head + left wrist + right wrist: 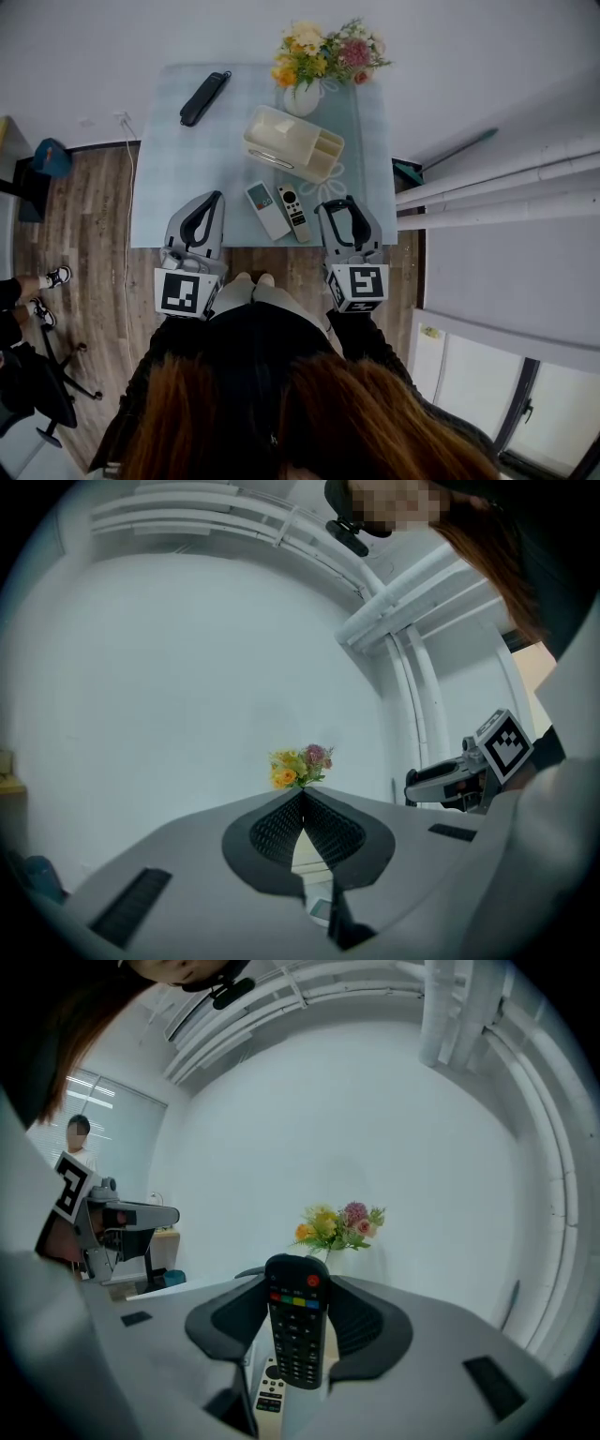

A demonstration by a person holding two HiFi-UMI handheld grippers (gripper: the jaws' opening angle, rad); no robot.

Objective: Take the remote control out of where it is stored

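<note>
A black remote control (297, 1330) stands upright between the jaws of my right gripper (295, 1269), buttons facing the camera, and the pads are shut on its sides. Below it lies a light remote (271, 1393). In the head view my right gripper (342, 220) hangs over the table's front right edge, beside a white remote (268, 210) and a grey remote (294, 213). The cream storage box (292, 142) stands behind them. My left gripper (199, 225) hovers over the front left, its jaws (302, 794) shut with nothing in them. Another black remote (204, 97) lies at the back left.
A white vase of flowers (314, 61) stands at the back of the pale blue table (169, 169). White pipes (497, 192) run along the wall on the right. A blue bin (52, 157), a person's feet (56, 277) and a chair base (56, 394) are on the wooden floor at left.
</note>
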